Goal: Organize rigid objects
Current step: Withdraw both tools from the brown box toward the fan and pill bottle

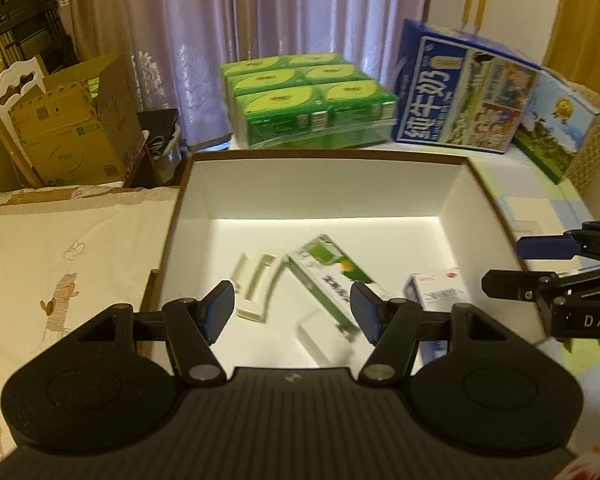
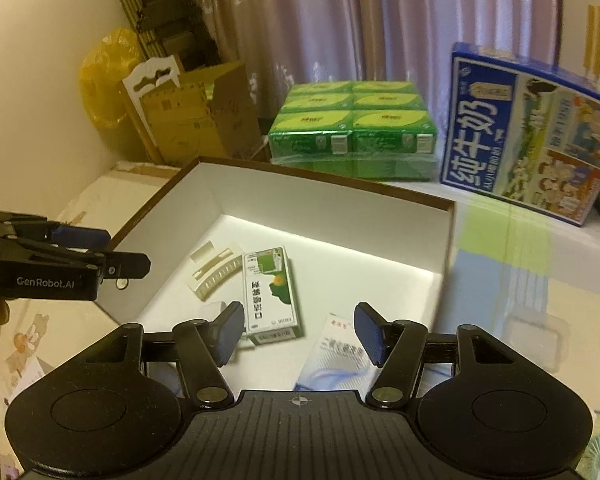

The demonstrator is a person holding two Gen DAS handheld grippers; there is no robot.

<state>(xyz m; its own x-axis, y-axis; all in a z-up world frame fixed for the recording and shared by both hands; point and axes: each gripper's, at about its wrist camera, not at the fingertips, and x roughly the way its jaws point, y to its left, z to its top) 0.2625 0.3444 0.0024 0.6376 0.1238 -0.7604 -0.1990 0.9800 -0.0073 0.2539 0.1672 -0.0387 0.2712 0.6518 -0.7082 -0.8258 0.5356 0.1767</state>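
Left wrist view: a shallow white box (image 1: 324, 196) with a brown rim is seen ahead, apparently serving as the collecting place, since the small rigid things are all gathered on its floor. A green-and-white carton (image 1: 332, 276) lies flat near the middle of the box, a pair of white plastic pieces (image 1: 256, 284) just left of it, a red-and-white carton (image 1: 440, 288) toward the box's right wall, and a small white block (image 1: 320, 336) at the near edge, though blur leaves its identity uncertain. The left tool (image 1: 292, 312) is held above the box's near edge with its jaws spread and nothing between them. The right tool (image 2: 300, 332) is likewise held wide apart and empty over the box's near side, above the green-and-white carton (image 2: 270, 292), presumably so a piece can be reached next.
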